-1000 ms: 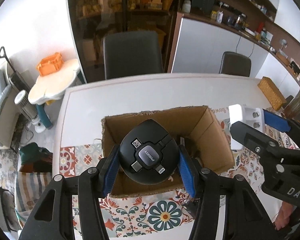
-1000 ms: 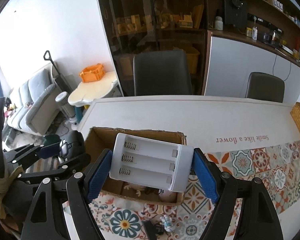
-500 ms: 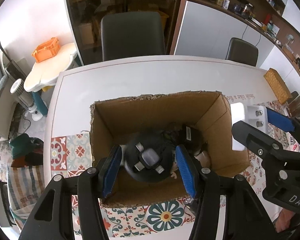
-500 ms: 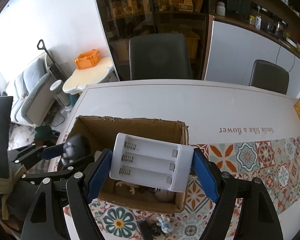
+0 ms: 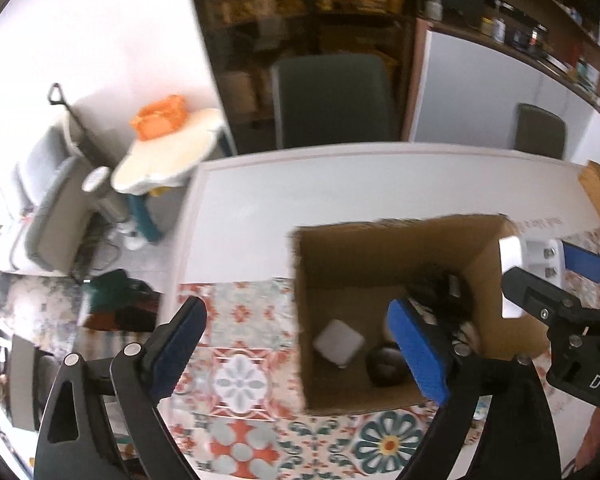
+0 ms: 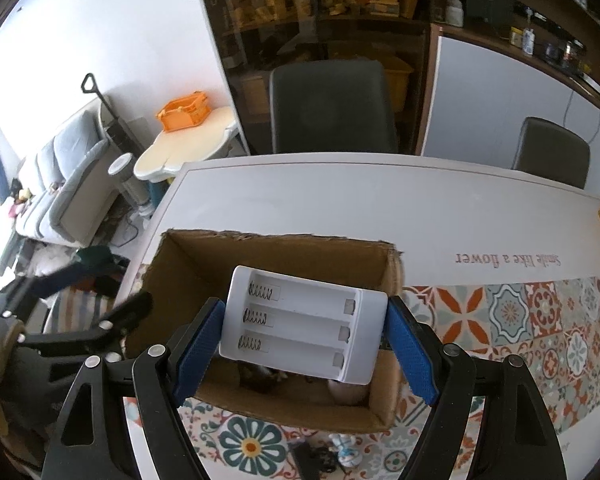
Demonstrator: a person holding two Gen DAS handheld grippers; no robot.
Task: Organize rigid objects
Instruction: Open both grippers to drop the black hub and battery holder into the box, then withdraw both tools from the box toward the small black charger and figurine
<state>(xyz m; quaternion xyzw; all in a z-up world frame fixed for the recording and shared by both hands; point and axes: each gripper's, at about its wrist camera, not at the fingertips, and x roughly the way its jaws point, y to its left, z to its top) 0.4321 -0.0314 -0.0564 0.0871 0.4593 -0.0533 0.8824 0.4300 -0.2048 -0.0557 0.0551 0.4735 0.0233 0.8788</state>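
Left wrist view: the left gripper (image 5: 300,344) is opening its jaws wide, with nothing between them. Beside it sits the cardboard box (image 5: 320,264).

Right wrist view: the right gripper (image 6: 304,344) pinches the white battery holder (image 6: 300,328) just above the box

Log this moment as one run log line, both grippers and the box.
left gripper: jaws opening, nothing between them | right gripper: shut on white battery holder, above cardboard box | box: items inside
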